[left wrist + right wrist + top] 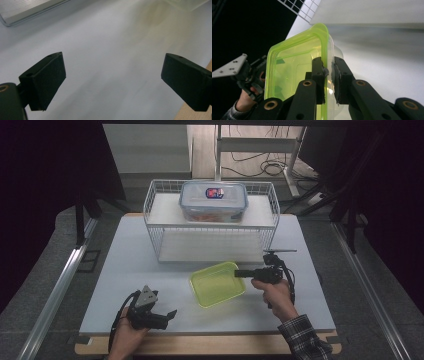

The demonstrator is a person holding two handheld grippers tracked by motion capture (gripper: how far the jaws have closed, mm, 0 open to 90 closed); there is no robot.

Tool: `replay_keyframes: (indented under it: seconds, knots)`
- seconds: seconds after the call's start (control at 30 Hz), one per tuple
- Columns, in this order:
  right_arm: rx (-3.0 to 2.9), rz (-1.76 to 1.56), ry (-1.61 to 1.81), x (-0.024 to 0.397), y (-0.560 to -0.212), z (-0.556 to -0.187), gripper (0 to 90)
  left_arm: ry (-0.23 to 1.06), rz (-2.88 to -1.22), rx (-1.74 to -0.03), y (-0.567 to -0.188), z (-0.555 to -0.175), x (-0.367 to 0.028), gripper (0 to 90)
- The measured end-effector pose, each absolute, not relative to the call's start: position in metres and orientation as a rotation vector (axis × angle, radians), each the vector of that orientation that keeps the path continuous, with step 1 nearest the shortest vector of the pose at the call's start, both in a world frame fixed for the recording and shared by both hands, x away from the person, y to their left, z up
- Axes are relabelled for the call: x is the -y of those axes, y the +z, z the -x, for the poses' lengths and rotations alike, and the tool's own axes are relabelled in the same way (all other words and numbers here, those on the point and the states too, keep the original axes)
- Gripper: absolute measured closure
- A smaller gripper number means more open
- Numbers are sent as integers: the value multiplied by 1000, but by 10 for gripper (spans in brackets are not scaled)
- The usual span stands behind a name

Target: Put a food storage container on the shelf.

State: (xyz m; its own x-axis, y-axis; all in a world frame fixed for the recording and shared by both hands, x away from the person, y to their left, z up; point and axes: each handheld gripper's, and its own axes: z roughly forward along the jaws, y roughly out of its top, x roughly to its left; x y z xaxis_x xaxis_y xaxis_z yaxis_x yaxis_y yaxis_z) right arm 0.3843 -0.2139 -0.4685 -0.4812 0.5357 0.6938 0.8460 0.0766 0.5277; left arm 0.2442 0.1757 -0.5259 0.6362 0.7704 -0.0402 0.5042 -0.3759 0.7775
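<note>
Clamped on the green container's (294,75) wall, our right gripper (328,75) should lift level and slowly toward the wire rack (210,227), while the left gripper (112,80) waits, jaws apart.

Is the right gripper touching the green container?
Touching. In the right gripper view the right gripper has its jaws closed on the rim wall of the green container, one inside and one outside, pads pressed against the plastic.
</note>
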Motion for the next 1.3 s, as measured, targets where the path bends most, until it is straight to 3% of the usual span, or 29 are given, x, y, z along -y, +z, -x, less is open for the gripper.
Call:
replay_keyframes:
  seconds: [1.3]
  knots:
    - [1944,1347,-1534,224,-361,-389,804,401,-2061,-985,-527,-246,-175,42]
